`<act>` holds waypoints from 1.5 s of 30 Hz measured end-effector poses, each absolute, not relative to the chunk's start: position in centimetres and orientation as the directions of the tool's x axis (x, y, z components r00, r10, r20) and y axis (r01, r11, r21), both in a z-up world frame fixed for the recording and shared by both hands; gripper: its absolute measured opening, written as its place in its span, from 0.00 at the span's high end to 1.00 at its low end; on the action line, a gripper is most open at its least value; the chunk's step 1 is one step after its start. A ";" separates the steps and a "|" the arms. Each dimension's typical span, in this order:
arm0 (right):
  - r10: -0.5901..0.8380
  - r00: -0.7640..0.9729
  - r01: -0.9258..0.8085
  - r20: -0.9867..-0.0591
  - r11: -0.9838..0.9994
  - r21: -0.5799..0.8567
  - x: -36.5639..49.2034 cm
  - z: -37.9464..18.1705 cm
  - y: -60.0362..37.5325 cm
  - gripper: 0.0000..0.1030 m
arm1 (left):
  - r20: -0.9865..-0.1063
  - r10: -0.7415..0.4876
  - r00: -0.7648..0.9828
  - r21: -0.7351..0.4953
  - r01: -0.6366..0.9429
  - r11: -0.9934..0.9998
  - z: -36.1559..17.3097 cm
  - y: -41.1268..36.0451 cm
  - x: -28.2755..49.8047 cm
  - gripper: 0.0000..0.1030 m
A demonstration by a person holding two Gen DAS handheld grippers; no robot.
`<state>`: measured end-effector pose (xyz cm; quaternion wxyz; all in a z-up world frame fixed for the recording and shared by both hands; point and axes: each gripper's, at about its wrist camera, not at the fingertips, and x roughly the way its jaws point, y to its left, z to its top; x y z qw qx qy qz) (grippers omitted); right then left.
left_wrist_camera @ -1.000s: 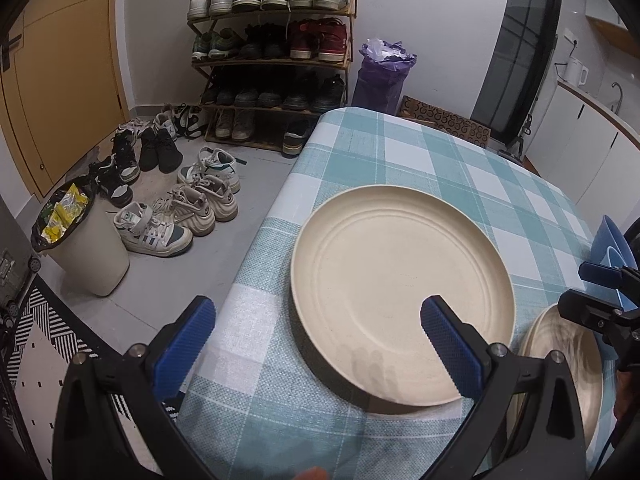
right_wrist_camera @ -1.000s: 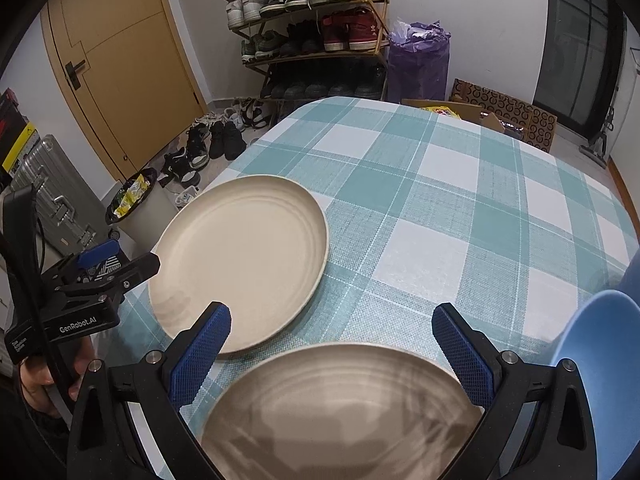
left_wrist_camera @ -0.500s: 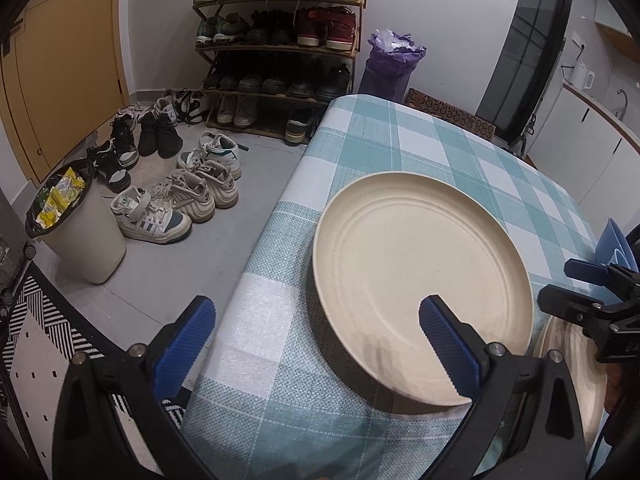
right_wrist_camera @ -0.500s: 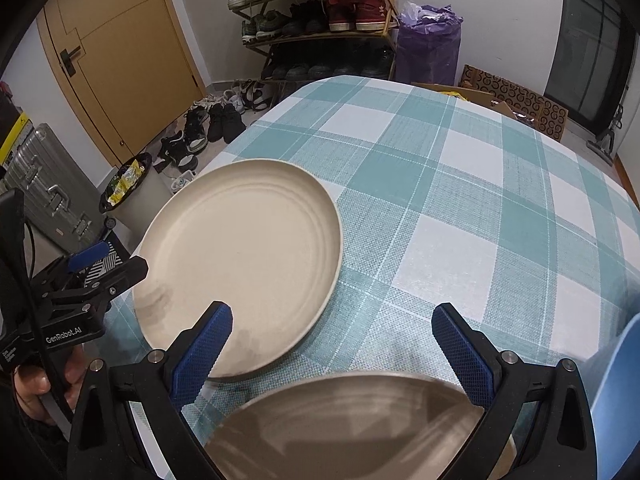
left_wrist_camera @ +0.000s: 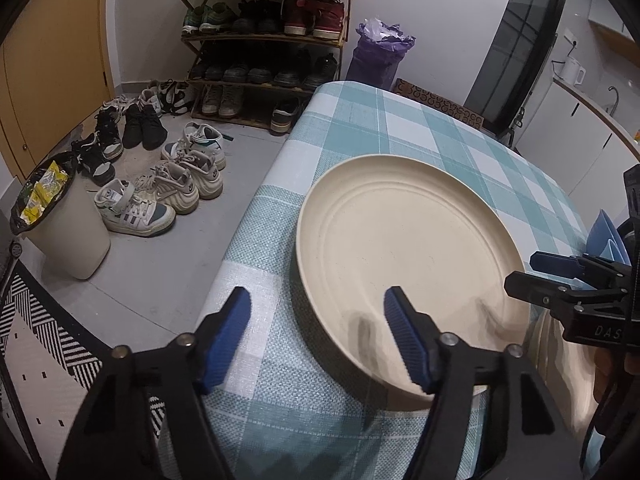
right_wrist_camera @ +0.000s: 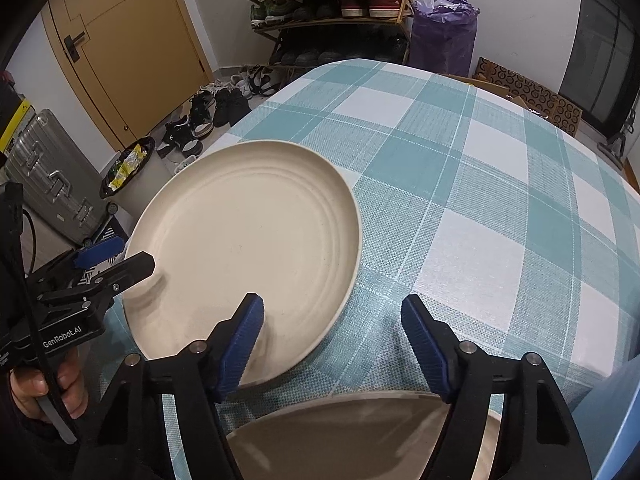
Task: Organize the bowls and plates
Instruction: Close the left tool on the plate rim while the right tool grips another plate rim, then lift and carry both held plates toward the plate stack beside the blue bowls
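Note:
A large cream plate (left_wrist_camera: 408,272) (right_wrist_camera: 248,240) lies on the checked tablecloth near the table's left edge. My left gripper (left_wrist_camera: 316,336) (right_wrist_camera: 120,258) hangs over its near-left rim, jaws closing. One finger is above the plate, the other above the cloth, and neither pad touches the rim. A second, tan plate (right_wrist_camera: 360,440) (left_wrist_camera: 560,364) lies at the near edge. My right gripper (right_wrist_camera: 334,346) (left_wrist_camera: 524,270) is just above its far rim, jaws closing, with only cloth and plate rims between the fingers. A blue dish (right_wrist_camera: 624,420) (left_wrist_camera: 606,236) sits at the right.
The table (right_wrist_camera: 480,184) drops off at the left to the floor. Down there stand a waste bin (left_wrist_camera: 60,224), loose shoes (left_wrist_camera: 160,196) and a shoe rack (left_wrist_camera: 264,40). A suitcase (right_wrist_camera: 48,176), a purple bag (right_wrist_camera: 444,36) and a person's hand (right_wrist_camera: 44,388) also show.
Both grippers' jaws have narrowed from wide open. The right gripper has sunk and shifted, so the tan plate sits lower in its view and the cream plate looms larger.

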<state>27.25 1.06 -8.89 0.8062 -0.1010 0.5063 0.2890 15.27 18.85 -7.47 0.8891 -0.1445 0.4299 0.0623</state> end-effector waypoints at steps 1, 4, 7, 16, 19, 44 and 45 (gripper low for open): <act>0.364 0.319 -0.568 -0.875 0.812 0.130 27.3 -9.0 1.1 0.29 | -0.783 -0.015 0.621 -0.204 -0.235 0.950 -7.5 18.9 15.3 0.41; 0.360 0.314 -0.572 -0.879 0.810 0.127 27.3 -9.2 1.3 0.35 | -0.784 -0.014 0.621 -0.203 -0.234 0.951 -7.6 19.0 15.2 0.45; 0.354 0.313 -0.573 -0.881 0.810 0.122 27.3 -9.4 1.5 0.41 | -0.785 -0.018 0.619 -0.206 -0.234 0.950 -7.6 19.0 15.2 0.52; 0.347 0.303 -0.584 -0.888 0.804 0.114 27.3 -9.9 2.1 0.61 | -0.782 -0.040 0.622 -0.219 -0.215 0.952 -7.8 18.9 15.3 0.70; 0.342 0.303 -0.588 -0.889 0.802 0.108 27.2 -10.0 2.3 0.68 | -0.777 -0.045 0.628 -0.221 -0.205 0.954 -7.7 18.8 15.2 0.73; 0.304 0.376 -0.592 -0.876 0.805 0.025 26.5 -9.8 2.3 0.80 | -0.756 -0.020 0.655 -0.191 -0.191 0.963 -6.5 18.3 14.4 0.82; 0.303 0.378 -0.592 -0.875 0.805 0.023 26.4 -9.7 2.3 0.80 | -0.753 -0.019 0.657 -0.191 -0.191 0.963 -6.4 18.3 14.4 0.82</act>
